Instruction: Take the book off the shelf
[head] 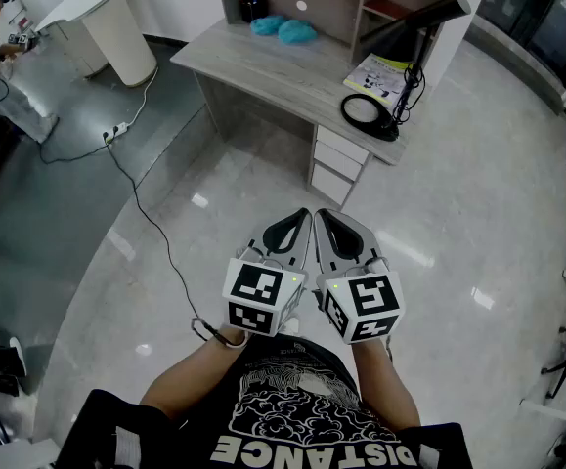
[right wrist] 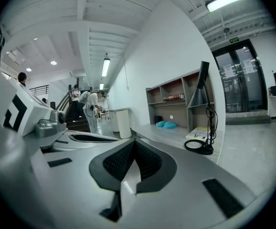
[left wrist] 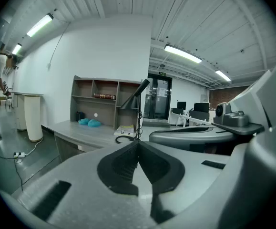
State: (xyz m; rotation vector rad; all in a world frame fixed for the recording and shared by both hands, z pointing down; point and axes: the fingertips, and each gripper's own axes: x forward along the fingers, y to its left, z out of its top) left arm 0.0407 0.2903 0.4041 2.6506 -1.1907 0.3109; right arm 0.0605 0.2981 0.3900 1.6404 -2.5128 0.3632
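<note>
Both grippers are held side by side above the glossy floor [head: 458, 223], well short of the desk [head: 283, 71]. The left gripper [head: 300, 221] is seen with its jaws pressed together and nothing between them. The right gripper [head: 322, 221] is likewise closed and empty. The book [left wrist: 104, 96], dark red, is laid flat in the middle upper compartment of the shelf unit [left wrist: 83, 87] that stands at the back of the desk, well apart from both grippers. A dark object [left wrist: 80, 115], too small to be identified, is kept in the lower left compartment. Two blue items [left wrist: 89, 122] are placed on the desktop in front of the shelves. A yellow booklet [head: 380, 71] is laid beside the ring base of a black lamp [head: 424, 15]. The drawers [head: 339, 164] under the desk are shut.
</note>
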